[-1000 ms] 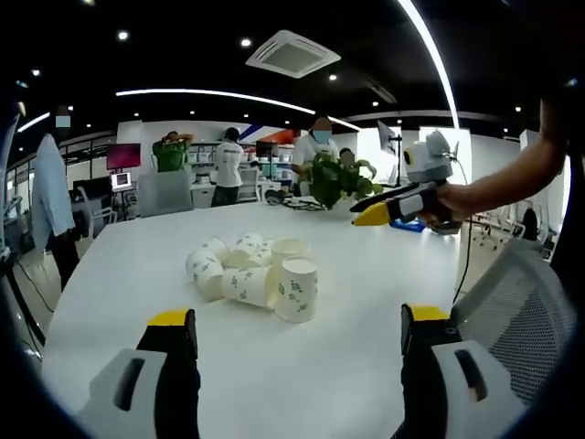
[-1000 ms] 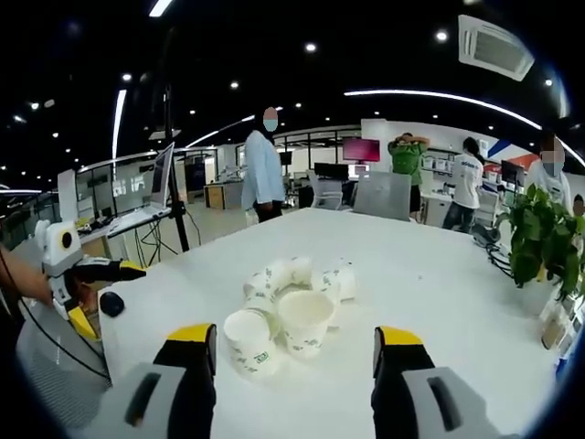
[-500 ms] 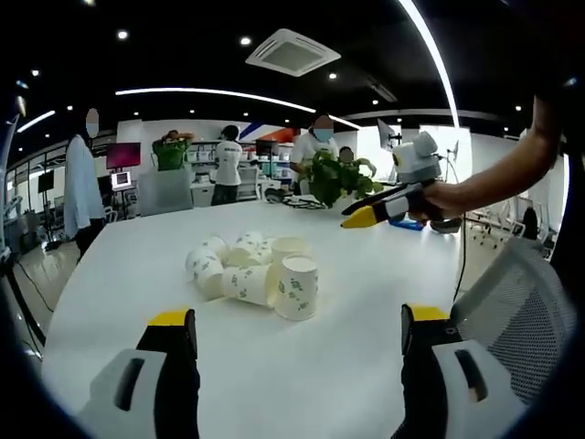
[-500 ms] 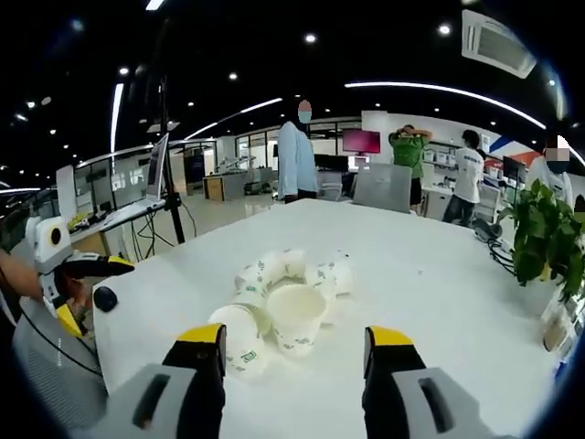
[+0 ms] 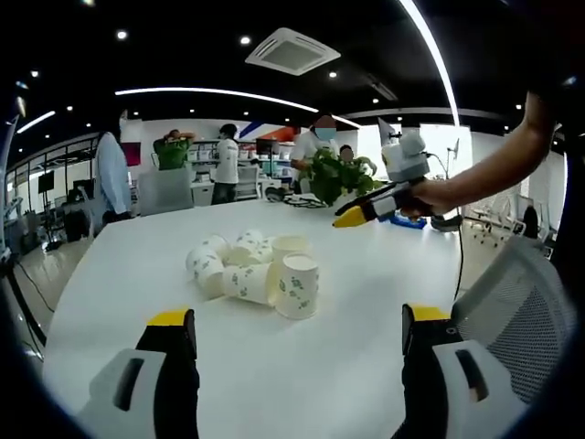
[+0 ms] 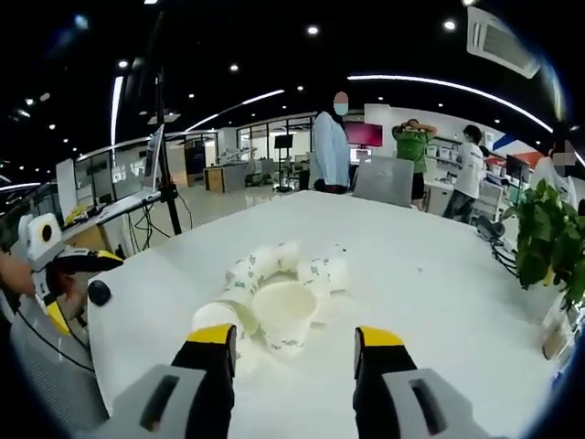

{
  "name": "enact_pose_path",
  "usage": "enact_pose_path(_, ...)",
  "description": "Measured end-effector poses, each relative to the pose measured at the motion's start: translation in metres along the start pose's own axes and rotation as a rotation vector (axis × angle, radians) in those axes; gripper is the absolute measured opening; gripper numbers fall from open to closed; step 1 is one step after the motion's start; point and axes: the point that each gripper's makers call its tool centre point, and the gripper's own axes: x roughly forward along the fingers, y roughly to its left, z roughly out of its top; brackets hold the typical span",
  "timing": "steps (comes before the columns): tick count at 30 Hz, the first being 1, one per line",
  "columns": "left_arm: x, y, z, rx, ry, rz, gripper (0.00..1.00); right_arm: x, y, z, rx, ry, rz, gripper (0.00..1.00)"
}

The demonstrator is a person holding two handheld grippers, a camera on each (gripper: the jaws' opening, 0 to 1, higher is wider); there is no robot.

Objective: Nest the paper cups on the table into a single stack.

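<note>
Since the earlier frames the right gripper [image 5: 352, 216] has been carried lower and leftward in the left gripper view, toward the paper cups [image 5: 254, 272]; in the right gripper view the cluster is seen nearer its jaws. A person in a pale shirt [image 5: 111, 176] at the far side has also walked along the table [image 5: 274, 384].

The cups are gathered in a loose cluster on the white table — one stands rim-down at the near edge [image 5: 297, 287], the others lie on their sides, touching one another. In the right gripper view an open-mouthed cup [image 6: 287, 315] is seen just beyond the jaws.

The left gripper [image 5: 288, 334] is held with jaws wide apart, nothing between them, well short of the cups. The right gripper's jaws are spread in its own view, nothing gripped. A potted plant [image 5: 336, 177] stands at the far edge.
</note>
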Motion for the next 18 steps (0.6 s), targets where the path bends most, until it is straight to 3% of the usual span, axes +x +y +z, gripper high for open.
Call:
enact_pose_path(9,0.000,0.000,-0.001,-0.002,0.007,0.001,0.93,0.011,-0.015,0.003,0.125,-0.013,-0.012,0.44)
enact_pose_path(18,0.000,-0.001,-0.001,-0.001,0.010,0.002,0.92,0.023,-0.022,-0.001,0.128,0.017,-0.015,0.38)
